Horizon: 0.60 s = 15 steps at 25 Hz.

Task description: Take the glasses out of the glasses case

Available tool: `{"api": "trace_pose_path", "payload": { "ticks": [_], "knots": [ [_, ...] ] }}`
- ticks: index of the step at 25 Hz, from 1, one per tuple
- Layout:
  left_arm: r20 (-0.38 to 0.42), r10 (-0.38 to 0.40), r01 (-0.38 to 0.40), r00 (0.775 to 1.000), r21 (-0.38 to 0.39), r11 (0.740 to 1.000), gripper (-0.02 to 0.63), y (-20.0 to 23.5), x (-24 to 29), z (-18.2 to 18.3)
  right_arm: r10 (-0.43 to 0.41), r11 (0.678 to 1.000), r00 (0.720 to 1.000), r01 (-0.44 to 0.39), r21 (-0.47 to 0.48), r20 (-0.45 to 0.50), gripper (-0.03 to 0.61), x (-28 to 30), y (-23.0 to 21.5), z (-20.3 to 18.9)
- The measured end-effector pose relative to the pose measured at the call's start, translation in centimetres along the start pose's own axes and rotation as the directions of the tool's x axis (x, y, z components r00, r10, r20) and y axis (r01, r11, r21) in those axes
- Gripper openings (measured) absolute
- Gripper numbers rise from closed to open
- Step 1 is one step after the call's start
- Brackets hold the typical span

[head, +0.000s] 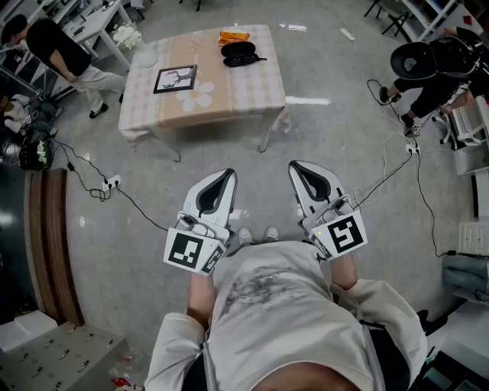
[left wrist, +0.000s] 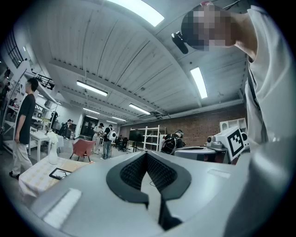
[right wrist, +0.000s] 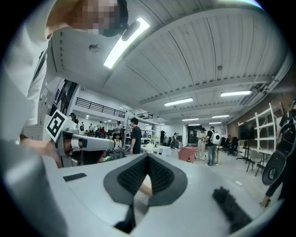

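1. Head view: black oval glasses case [head: 239, 53] lies near the far edge of the square table with a checked beige cloth [head: 252, 92], just beside a flat orange object [head: 233, 36], well apart from both grippers.
2. White left gripper [head: 228, 175]: held by the person's chest, jaws pressed together, nothing between.
3. White right gripper [head: 294, 166]: same, jaws together, empty.
4. Black-framed picture [head: 176, 79] lies on the table's left part.

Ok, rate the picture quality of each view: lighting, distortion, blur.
Head view: even light, table sharp, edges bowed. Left gripper view: heavy fisheye, black corners, ceiling light blown out. Right gripper view: same fisheye, glaring light strip.
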<state>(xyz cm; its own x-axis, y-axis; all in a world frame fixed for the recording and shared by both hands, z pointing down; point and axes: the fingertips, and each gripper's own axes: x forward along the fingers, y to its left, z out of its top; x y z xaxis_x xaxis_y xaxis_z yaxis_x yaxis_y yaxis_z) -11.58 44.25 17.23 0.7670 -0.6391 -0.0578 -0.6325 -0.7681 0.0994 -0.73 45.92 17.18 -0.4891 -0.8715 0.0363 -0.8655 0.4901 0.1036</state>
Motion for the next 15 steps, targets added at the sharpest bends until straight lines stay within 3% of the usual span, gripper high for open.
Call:
{"api": "trace_pose_path", "payload": {
  "ticks": [15],
  "knots": [
    [-0.008, 0.030, -0.031, 1.000, -0.037, 0.999, 0.006, -1.3, 0.5, -0.7, -0.021, 1.000, 0.999, 0.020, 0.007, 0.025, 0.017, -1.8, -1.4, -0.2]
  ]
}}
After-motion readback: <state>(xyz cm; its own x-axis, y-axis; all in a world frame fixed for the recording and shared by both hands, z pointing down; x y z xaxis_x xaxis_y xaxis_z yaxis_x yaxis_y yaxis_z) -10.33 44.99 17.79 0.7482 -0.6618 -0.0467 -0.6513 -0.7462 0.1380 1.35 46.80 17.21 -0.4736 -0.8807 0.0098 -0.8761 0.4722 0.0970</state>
